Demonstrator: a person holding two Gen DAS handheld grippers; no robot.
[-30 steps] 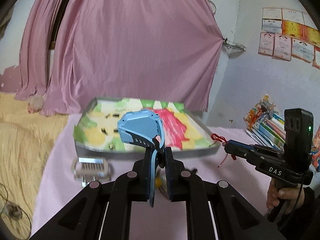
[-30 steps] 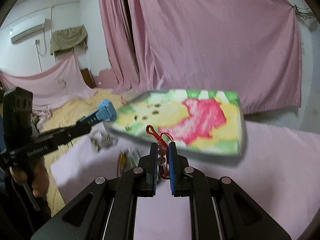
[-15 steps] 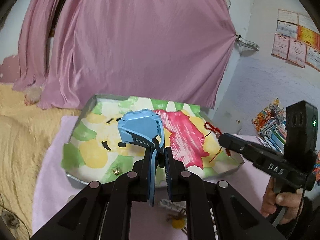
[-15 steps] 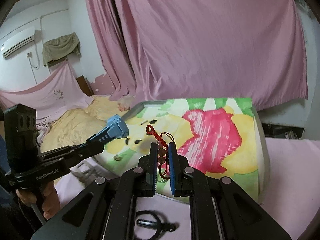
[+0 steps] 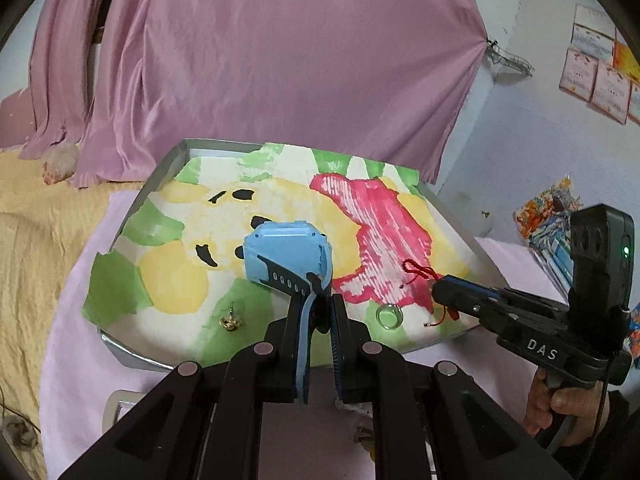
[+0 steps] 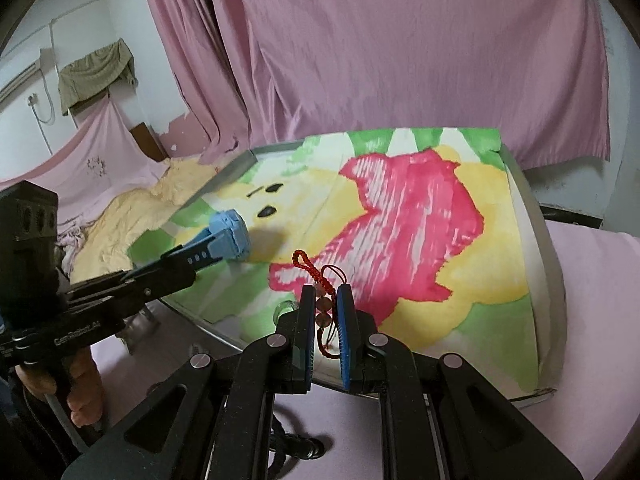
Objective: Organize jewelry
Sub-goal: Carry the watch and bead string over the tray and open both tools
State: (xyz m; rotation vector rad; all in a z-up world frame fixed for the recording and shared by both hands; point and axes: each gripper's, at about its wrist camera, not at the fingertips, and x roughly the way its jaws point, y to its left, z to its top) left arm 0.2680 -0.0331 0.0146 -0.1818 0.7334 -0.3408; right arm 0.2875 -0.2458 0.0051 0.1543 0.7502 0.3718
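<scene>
Clamping blue watch [image 5: 286, 254] left [image 5: 318, 308], red-corded charm [image 6: 322, 300] right [image 6: 323, 320] over tray's near edge [image 5: 132, 354]; dangling cord may snag on release.

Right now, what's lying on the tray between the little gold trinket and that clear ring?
In the left wrist view, only the left gripper, shut on the blue watch, shows between the gold trinket and clear ring.

Both wrist views close, sharing tray [image 5: 158, 176]
</scene>
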